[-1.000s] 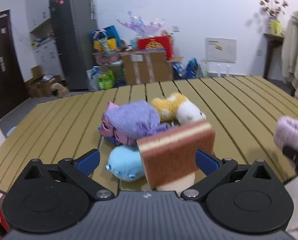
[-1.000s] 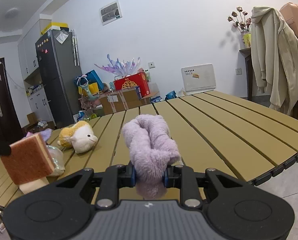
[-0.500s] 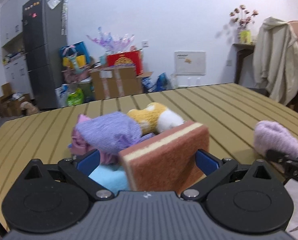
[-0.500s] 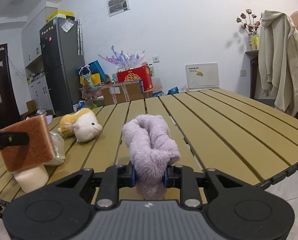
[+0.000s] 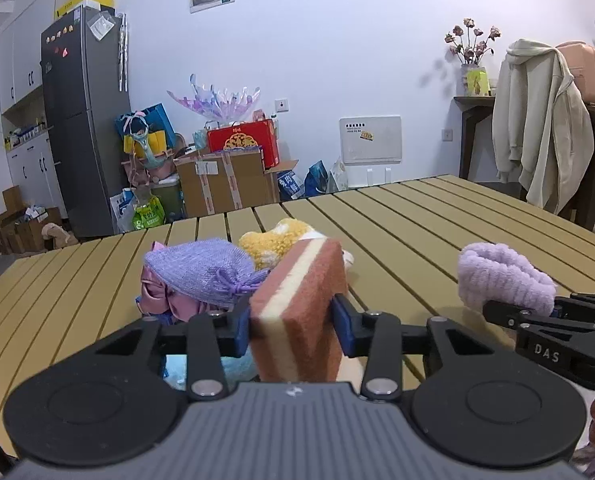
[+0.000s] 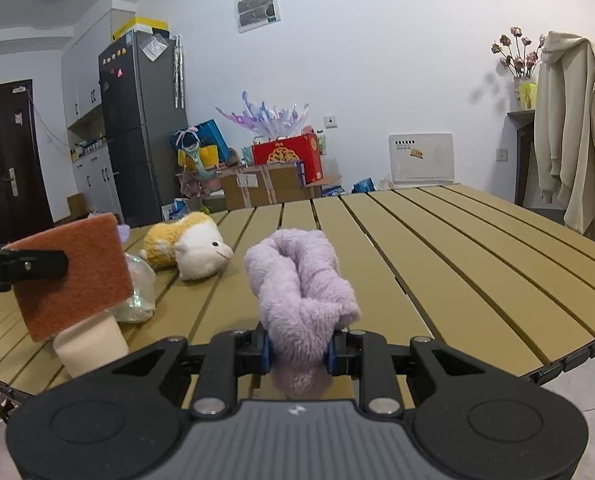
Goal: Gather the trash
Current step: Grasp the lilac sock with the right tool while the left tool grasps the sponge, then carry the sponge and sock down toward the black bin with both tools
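1. The left gripper (image 5: 293, 330) has a sponge (image 5: 299, 312) between its jaws, and the jaws are closing on it; the blue pads press on both flat sides, so the sponge is pinched
2. The right gripper (image 6: 297, 350) has its jaws squeezed tight on a fluffy purple cloth (image 6: 301, 284), with the cloth bulging out above them
3. So two things are picked up, one in each gripper, and both are held up over the near edge of the bench (image 5: 437, 232)
4. I think the job is only partly done, because no trash bin or bag shows in either view, so both things have yet to be put somewhere
5. More things lie on the bench near its left side: a purple pouch (image 5: 201, 270), a pink cloth (image 5: 155, 288), a yellow and white toy animal (image 6: 189, 246), a clear plastic bag (image 6: 139, 288), something light blue (image 5: 177, 366) under the left gripper and a cream cup (image 6: 91, 346) at the near edge
6. The sponge stands on its edge, tipped a bit, and its long side points away from the camera toward the far edge of the bench
7. The purple cloth is a long roll, and it points the same way, out from the jaws toward the far edge
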A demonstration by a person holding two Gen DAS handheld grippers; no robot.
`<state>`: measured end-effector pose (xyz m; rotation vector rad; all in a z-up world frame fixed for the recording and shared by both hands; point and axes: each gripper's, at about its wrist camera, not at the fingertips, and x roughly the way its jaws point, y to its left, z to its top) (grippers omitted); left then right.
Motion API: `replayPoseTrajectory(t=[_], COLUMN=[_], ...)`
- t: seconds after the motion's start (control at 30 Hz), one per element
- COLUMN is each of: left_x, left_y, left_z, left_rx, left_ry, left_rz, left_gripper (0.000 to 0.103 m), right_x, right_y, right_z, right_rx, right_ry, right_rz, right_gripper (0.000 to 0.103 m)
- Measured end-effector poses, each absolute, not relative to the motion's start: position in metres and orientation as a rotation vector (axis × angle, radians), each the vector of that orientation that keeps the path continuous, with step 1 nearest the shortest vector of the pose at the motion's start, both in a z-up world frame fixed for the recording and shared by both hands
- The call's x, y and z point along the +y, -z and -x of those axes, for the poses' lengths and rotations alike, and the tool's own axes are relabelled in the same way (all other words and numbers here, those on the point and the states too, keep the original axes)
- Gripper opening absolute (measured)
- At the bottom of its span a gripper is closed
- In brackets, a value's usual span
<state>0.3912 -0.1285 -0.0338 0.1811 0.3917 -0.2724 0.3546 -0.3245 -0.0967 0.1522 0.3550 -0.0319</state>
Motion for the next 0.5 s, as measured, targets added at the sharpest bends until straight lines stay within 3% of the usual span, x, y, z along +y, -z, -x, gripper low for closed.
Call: replayPoseTrajectory(t=[0.5], left_x=[-0.125], left_y=[-0.003], left_z=[-0.322], left_rx=[0.331], left_ry=[0.226], left_rz=[-0.182], left_gripper=[0.039], right_x=[-0.308], right_y=[0.080], right_z=[-0.300], right_rx=[0.306], right_ry=[-0.041], right_rz=[-0.105], right_gripper=[0.023])
